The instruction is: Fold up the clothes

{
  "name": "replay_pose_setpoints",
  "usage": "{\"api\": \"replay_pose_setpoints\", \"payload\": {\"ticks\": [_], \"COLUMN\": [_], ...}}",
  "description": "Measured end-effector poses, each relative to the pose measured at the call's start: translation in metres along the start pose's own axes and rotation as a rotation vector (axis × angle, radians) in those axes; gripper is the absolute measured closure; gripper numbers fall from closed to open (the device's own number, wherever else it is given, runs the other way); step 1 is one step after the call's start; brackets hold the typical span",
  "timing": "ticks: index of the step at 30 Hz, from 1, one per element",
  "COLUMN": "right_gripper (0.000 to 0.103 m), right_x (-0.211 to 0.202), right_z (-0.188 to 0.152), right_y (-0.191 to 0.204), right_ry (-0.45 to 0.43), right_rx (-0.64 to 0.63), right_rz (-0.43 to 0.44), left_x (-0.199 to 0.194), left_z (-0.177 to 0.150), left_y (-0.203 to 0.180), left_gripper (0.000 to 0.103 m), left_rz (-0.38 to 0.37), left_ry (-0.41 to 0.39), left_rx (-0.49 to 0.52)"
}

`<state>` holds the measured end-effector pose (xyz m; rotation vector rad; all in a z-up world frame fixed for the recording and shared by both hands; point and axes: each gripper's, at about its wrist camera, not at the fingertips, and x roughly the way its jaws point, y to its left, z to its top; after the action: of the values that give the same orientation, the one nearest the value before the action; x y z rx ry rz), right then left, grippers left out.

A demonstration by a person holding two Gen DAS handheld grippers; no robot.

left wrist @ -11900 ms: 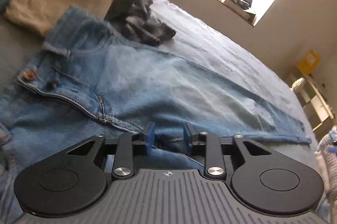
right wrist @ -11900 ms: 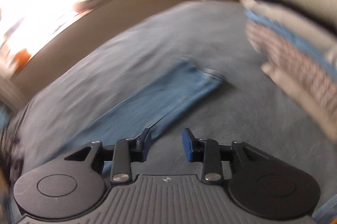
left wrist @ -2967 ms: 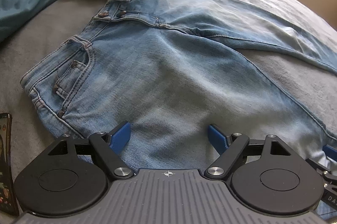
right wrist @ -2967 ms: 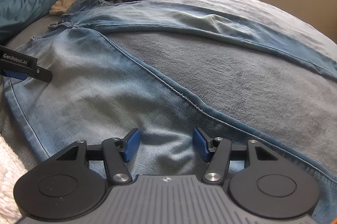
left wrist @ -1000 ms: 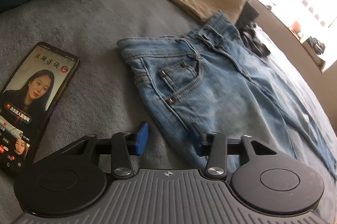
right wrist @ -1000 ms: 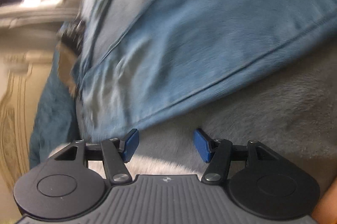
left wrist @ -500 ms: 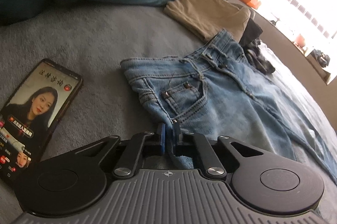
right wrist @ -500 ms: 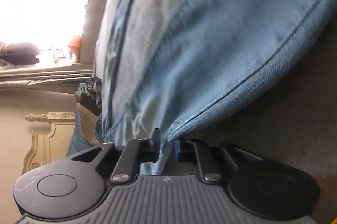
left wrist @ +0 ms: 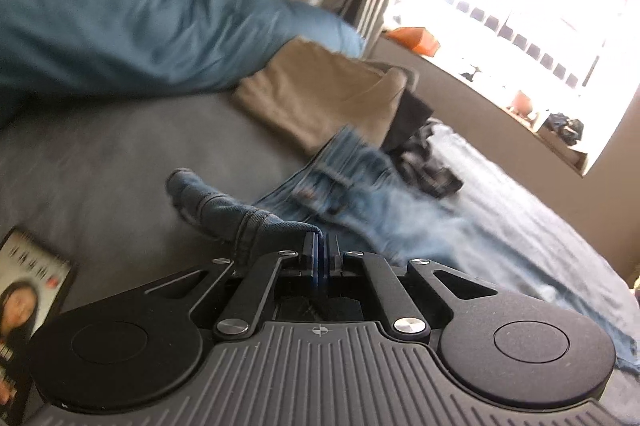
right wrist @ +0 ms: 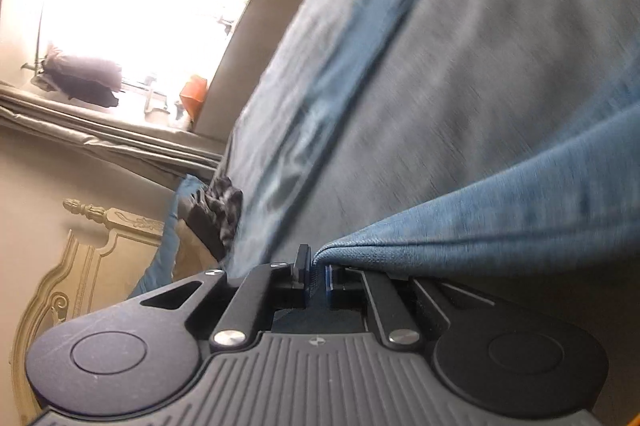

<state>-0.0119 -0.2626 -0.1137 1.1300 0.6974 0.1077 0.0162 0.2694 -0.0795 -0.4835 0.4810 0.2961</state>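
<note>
The left gripper is closed tight on the waist corner of the jeans. That corner is lifted off the grey bed and forms a dark ridge running to the left of the fingers. The rest of the jeans lies flat ahead of this gripper, and the long axis runs away from it to the right, toward the window side. Just behind the waistband there is a tan cloth and a dark garment.

The right gripper is also closed, holding the edge of one trouser leg. This leg rises from the bed to the fingers, while the other leg lies straight along the bed, apart from it.

In my judgement, the near side is being carried across toward the far leg. The fold therefore goes sideways to the long axis, with the left gripper at the waist end. A phone lies beside the left gripper.
</note>
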Motion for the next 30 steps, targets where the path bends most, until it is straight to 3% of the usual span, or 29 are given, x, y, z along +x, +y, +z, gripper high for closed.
{"api": "replay_pose_setpoints", "payload": {"ticks": [8,16,28,30], "right_gripper": [0.098,0.098,0.096,0.096], "right_x": [0.028,0.089,0.198,0.213], "right_z": [0.05,0.117,0.169,0.173], "right_y": [0.042,0.08,0.057,0.042], "right_ry": [-0.057,-0.089,-0.059,-0.025], "right_rx": [-0.086,-0.157,-0.132,-0.078], "right_rz": [0.021,-0.025,-0.136,-0.159], "left_x": [0.044,0.109,0.2,0.209], "left_z": [0.025,0.04,0.029,0.024], "left_y": [-0.028,-0.056,-0.068,-0.062], "left_gripper": [0.103,0.103,0.103,0.097], "left_rz": [-0.063,-0.106,-0.079,-0.08], "left_ry": [-0.013,-0.034,0.039,0.065], "left_rx": [0.052,0.06,0.041,0.025]}}
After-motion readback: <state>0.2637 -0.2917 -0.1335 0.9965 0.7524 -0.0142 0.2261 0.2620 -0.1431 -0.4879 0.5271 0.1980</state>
